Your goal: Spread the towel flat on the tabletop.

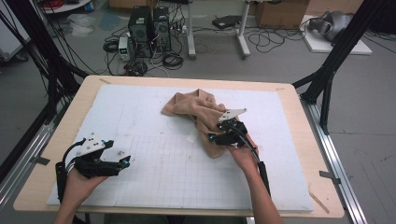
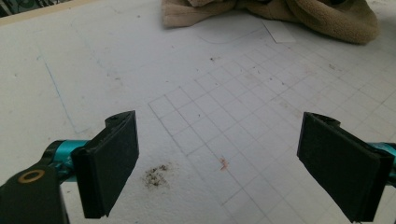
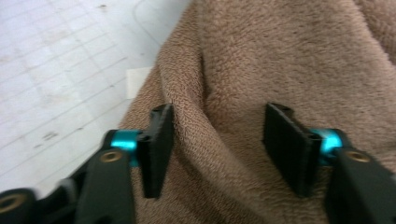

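A crumpled tan towel [image 1: 196,108] lies on the white gridded mat [image 1: 154,168], a little right of centre; its near edge also runs along the top of the left gripper view [image 2: 327,16]. My right gripper [image 1: 215,137] presses down into the towel's near end. In the right gripper view its jaws [image 3: 217,144] stand apart, straddling a raised fold of the towel [image 3: 280,56], with the left pad [image 3: 156,144] against the fold. My left gripper [image 1: 125,163] hovers low over the mat's near left part, well clear of the towel, open [image 2: 219,163] and holding nothing.
A small white paper slip [image 2: 279,31] lies on the mat beside the towel's near edge. A dark smudge [image 2: 156,176] marks the mat under the left gripper. The wooden table [image 1: 70,116] borders the mat; black frame legs and cables stand beyond.
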A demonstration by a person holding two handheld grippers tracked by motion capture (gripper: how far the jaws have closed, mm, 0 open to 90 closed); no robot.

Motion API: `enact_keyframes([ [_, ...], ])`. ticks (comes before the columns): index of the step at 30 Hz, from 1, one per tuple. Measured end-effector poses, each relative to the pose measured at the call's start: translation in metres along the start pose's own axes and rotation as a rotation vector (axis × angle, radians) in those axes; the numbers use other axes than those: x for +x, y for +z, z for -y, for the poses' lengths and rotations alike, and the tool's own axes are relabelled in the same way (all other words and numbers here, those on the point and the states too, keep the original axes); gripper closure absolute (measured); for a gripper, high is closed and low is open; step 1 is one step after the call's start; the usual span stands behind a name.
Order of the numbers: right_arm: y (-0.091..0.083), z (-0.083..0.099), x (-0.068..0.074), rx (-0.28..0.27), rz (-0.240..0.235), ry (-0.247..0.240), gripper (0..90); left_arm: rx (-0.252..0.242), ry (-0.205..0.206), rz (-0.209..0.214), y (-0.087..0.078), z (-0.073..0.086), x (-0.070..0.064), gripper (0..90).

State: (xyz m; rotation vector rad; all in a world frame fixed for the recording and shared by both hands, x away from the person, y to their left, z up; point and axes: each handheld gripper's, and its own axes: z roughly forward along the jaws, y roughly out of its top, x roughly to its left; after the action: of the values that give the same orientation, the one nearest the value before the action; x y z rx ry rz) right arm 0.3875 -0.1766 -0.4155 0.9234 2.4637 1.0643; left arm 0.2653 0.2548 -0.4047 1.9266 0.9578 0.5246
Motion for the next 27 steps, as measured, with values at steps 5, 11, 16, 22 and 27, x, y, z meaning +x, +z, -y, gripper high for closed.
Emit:
enact_keyframes([
  [5, 0.003, 0.001, -0.003, 0.014, -0.013, -0.007, 75.8, 0.006, -0.006, 0.007, 0.003, 0.004, 0.000, 13.2],
  [11, -0.003, -0.002, 0.004, 0.012, -0.035, -0.040, 81.0, 0.005, -0.006, 0.009, 0.002, 0.003, -0.001, 13.4],
  [16, -0.021, -0.005, 0.013, -0.031, -0.077, -0.087, 81.8, 0.000, -0.007, 0.014, 0.001, 0.001, -0.002, 13.7],
  [22, -0.062, -0.009, 0.032, -0.102, -0.133, -0.185, 83.6, 0.003, 0.009, 0.025, 0.004, -0.002, -0.005, 13.7],
  [27, -0.079, -0.004, 0.046, -0.091, -0.177, -0.225, 84.0, -0.003, 0.008, 0.029, 0.005, -0.004, -0.008, 14.0],
])
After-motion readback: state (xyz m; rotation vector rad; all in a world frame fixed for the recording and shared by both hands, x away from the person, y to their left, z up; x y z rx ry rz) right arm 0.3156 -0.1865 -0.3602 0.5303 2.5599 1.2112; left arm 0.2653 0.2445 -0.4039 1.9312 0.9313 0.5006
